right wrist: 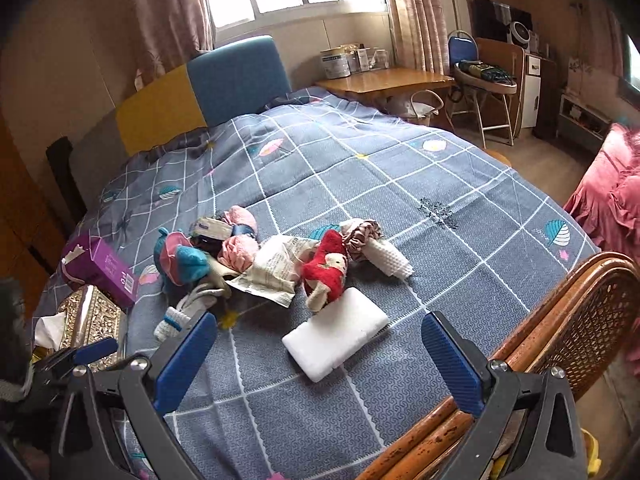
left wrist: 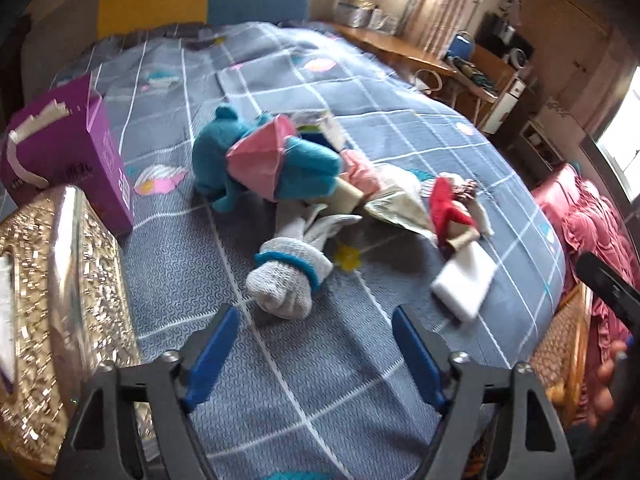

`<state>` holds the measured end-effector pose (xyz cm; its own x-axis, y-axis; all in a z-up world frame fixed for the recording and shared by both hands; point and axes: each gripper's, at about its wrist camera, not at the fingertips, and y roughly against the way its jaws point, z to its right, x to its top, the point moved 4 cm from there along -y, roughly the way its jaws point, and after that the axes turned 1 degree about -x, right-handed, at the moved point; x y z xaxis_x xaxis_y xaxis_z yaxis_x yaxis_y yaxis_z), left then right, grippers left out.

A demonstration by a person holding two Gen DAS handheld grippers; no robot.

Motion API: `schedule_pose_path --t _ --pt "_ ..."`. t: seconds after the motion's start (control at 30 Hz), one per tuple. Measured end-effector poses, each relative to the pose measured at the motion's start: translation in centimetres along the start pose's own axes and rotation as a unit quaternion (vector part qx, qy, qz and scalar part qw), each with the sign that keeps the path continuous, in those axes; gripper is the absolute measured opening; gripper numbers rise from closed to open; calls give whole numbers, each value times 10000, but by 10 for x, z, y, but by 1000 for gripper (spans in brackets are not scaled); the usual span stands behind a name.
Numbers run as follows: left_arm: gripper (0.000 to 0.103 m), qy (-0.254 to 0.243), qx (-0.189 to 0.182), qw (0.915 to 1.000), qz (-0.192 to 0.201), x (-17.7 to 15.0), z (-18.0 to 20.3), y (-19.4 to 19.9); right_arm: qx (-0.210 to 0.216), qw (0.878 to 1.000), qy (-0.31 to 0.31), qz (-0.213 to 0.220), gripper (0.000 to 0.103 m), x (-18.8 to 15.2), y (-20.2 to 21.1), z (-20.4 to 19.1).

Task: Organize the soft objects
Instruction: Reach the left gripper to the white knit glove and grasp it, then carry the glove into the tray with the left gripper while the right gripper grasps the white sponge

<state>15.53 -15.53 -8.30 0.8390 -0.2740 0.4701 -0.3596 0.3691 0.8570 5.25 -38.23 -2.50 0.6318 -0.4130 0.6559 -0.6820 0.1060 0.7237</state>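
Rolled grey sock [left wrist: 286, 280] with teal band lies on the bed [left wrist: 400, 128], long axis running from the left tongs [left wrist: 316, 344] toward the pile of soft toys [left wrist: 264, 160]. White sponge block [right wrist: 336, 338] lies before the right tongs [right wrist: 320, 360]. Both tongs released, empty.

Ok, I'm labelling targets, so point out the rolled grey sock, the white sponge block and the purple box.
rolled grey sock [left wrist: 286, 284]: left wrist view, on its rolled bundle.
white sponge block [right wrist: 338, 338]: right wrist view, middle of its top face.
purple box [left wrist: 86, 148]: left wrist view, on its side face.
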Motion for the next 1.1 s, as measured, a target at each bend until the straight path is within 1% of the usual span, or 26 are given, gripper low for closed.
schedule_pose_path --t 0.07,0.13,0.27,0.4,0.43,0.53,0.57,0.7,0.77,0.83,0.93,1.03,1.1 --pt "72 6 181 9998 -104 4 -3 -12 30 10000 -2 1 103 -1 0 1" --pt "68 -105 289 9995 -114 8 -1 -21 16 10000 41 17 103 -1 0 2" --pt "68 -212 405 9985 -287 14 -1 -42 29 10000 75 -15 103 -1 -3 3" --pt "68 -128 529 9979 -340 25 -7 -56 36 9999 32 -140 103 -1 -10 7" --pt "66 -87 526 9979 -374 28 -10 -60 13 9999 41 -160 103 -1 -11 7" --pt "64 -27 373 9982 -463 32 -11 -66 -11 9997 15 -227 103 2 -14 12" --pt "63 -57 372 9982 -461 32 -10 -67 -13 9997 -3 -247 103 3 -15 13" --pt "60 -376 494 9970 -468 33 -1 -72 -46 9994 -64 -343 103 6 -20 17" --pt "56 -478 423 9967 -497 33 2 -76 -34 9991 -101 -402 103 7 -22 17" --pt "49 -487 359 9974 -380 32 2 -74 9 9989 -127 -456 103 8 -25 16" --pt "42 -526 280 9980 -233 26 -1 -67 -25 9982 -159 -583 103 8 -31 17" --pt "39 -415 114 9990 -72 12 -6 -55 -9 9960 -301 -843 103 7 -43 21" --pt "38 -396 100 9992 -10 6 -9 -50 100 9930 -469 -1076 103 6 -51 24"
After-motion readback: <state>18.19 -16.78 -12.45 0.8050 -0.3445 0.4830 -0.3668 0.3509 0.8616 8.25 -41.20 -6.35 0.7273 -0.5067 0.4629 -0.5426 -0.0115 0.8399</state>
